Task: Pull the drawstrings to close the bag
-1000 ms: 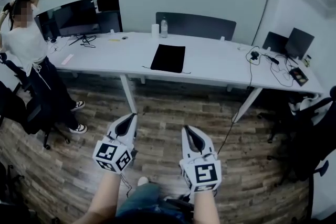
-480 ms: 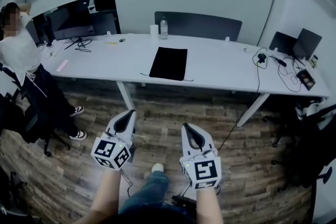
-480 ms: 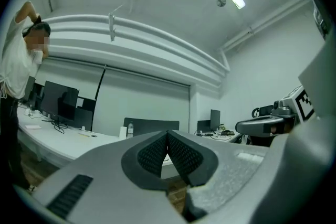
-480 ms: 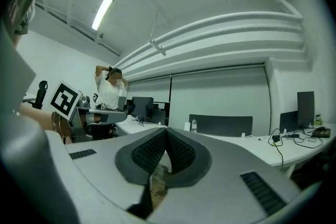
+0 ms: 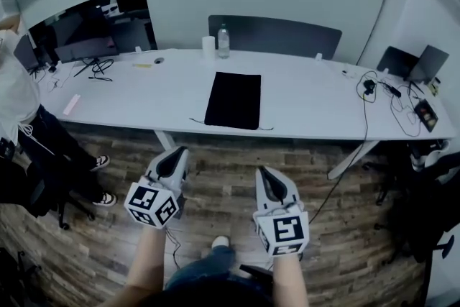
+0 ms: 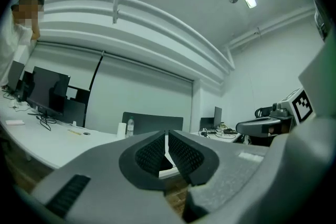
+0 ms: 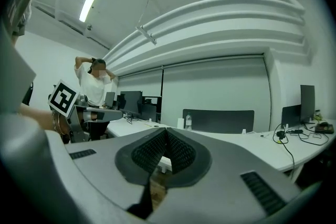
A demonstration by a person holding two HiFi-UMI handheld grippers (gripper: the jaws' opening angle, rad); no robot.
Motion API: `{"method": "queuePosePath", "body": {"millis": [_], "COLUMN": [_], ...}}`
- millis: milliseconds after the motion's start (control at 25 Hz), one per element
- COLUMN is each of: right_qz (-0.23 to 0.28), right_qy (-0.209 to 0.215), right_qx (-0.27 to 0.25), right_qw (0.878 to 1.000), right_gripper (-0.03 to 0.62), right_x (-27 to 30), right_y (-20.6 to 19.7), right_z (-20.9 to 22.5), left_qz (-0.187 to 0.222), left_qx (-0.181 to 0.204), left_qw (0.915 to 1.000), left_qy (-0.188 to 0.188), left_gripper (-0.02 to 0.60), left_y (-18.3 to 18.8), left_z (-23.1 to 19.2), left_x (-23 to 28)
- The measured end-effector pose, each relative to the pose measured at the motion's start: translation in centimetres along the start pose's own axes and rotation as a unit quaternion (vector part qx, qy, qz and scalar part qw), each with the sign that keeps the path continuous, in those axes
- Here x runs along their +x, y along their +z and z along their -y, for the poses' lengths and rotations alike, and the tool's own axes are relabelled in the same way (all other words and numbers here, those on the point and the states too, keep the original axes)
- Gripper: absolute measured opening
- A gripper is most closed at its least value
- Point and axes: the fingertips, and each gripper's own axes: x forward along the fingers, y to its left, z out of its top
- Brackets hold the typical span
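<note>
While flat black fabric bag [image 5: 233,100] lay well ahead on white tabletop [image 5: 309,97], left gripper [image 5: 172,160] jaws were opening, right gripper [image 5: 266,178] jaws pressed together, both empty; I judged best to close in and take thin drawstring ends [image 5: 195,120].

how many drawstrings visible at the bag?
2: one drawstring off the bag's near left corner, the other off its near right corner. Any more would be hidden underneath.

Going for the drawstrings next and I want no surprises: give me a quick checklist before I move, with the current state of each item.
1. Bag lies flat on the table: ok.
2. Drawstrings showing at the bag's near corners: ok.
3. Left gripper empty, jaws opening: ok.
4. Right gripper open for a grasp: not ok, shut and empty.
5. Grippers at the strings: not ok, both over the floor, short of the table.
</note>
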Motion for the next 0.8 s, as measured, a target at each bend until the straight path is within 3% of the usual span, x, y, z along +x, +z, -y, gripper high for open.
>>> {"method": "queuePosePath", "body": {"millis": [280,600,800], "right_qz": [-0.028,-0.064,-0.089], "right_qy": [-0.024,-0.053,-0.03], "right_qx": [0.004,0.003,-0.008], "right_qw": [0.999,0.997,0.996], "right_gripper": [-0.005,-0.004,0.011], "right_x": [7.4,10.5,12.4], "right_y": [-1.2,-3.1,-5.2], "right_z": [2.4,5.8,7.4], "left_qz": [-0.023,-0.045,-0.077], "left_qx": [-0.002,-0.012,0.0], "left_qw": [0.9995,0.9986,0.9967], "left_qy": [-0.02,-0.026,-0.028], "left_gripper": [0.052,0.094,0.095], "left_y": [-1.2,-3.5,-5.5], "left_z": [-5.6,-8.9,-11.0], "left_x": [5.7,8.7,10.0]}}
